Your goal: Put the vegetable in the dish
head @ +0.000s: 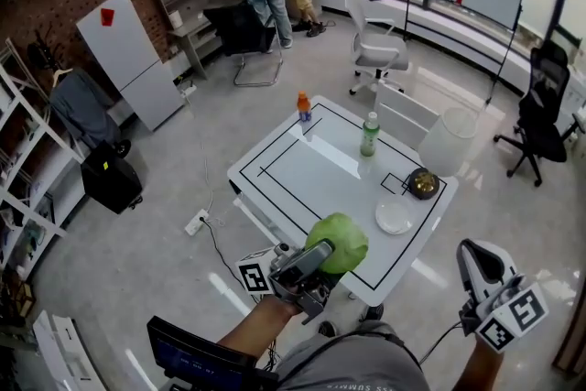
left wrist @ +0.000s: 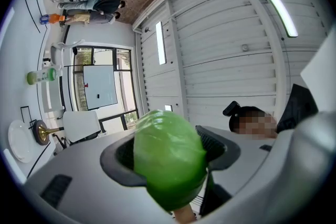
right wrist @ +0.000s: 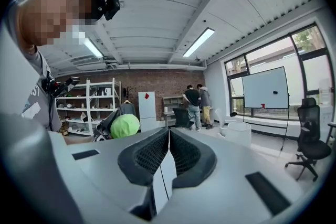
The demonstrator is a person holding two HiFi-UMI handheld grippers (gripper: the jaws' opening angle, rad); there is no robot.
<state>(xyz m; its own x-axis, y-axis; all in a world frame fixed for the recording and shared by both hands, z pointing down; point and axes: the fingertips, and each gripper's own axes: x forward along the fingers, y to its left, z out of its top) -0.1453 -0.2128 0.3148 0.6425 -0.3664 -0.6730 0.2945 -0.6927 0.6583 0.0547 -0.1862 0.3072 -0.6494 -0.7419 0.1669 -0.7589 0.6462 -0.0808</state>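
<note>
Half the job looks done to me: the vegetable is picked up but not yet in the dish.

In the head view, my left gripper [head: 319,259] is clamped on the green vegetable [head: 338,242], held over the near edge of the white table [head: 302,174]. The white dish [head: 394,217] lies empty on that table toward its right corner, near the vegetable but apart from it. My right gripper [head: 478,263] hangs off the table's right side, with no load that I can see from here.

The left gripper view gives what the head view cannot: both dark pads [left wrist: 215,147] press the round vegetable's sides, and a pale stalk end [left wrist: 182,214] pokes out below. The dish shows only small at that view's left edge.

The right gripper view settles the other hand: its jaws are together with nothing between them, and the vegetable shows off to the left.

What remains, I judge, is carrying it across, lowering it and letting go.
</note>
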